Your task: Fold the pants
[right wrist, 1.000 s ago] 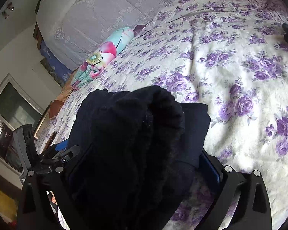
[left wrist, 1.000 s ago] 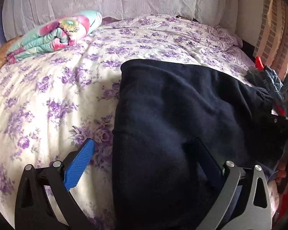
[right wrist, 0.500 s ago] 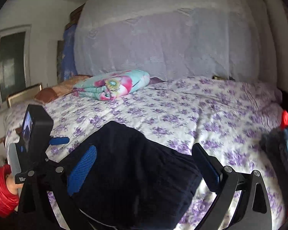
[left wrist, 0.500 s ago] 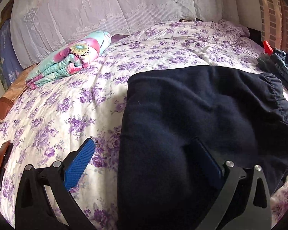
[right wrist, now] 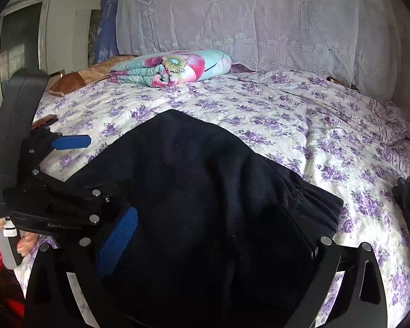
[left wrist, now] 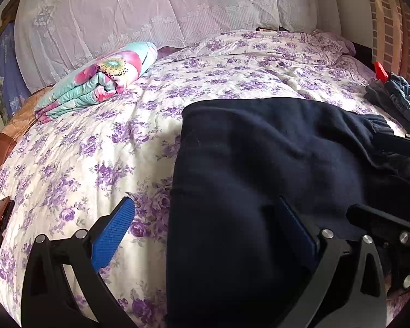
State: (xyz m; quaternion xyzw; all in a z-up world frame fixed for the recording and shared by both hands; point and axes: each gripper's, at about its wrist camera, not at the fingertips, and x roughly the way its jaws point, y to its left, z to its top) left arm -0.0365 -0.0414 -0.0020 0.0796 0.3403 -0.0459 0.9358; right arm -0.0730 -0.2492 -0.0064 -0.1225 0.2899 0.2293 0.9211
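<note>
The dark navy pants (left wrist: 273, 169) lie folded in a flat stack on the floral bed sheet (left wrist: 95, 150); they fill the middle of the right wrist view (right wrist: 205, 191), elastic waistband (right wrist: 314, 202) at the right. My left gripper (left wrist: 205, 227) is open, its jaws wide over the near left edge of the pants, one blue pad (left wrist: 112, 232) over the sheet. My right gripper (right wrist: 218, 235) is open over the near edge of the pants, holding nothing. The left gripper also shows at the left of the right wrist view (right wrist: 71, 142).
A folded floral quilt (left wrist: 101, 82) lies at the head of the bed before a lace-covered headboard (left wrist: 164, 13). A pile of jeans and dark clothes (left wrist: 396, 98) sits at the bed's right edge. A brown object (left wrist: 0, 229) lies at the left edge.
The right gripper let go of the bunched pants and drew back; the pants now lie flat on the bed. The left gripper tilted up slightly and stayed open.
</note>
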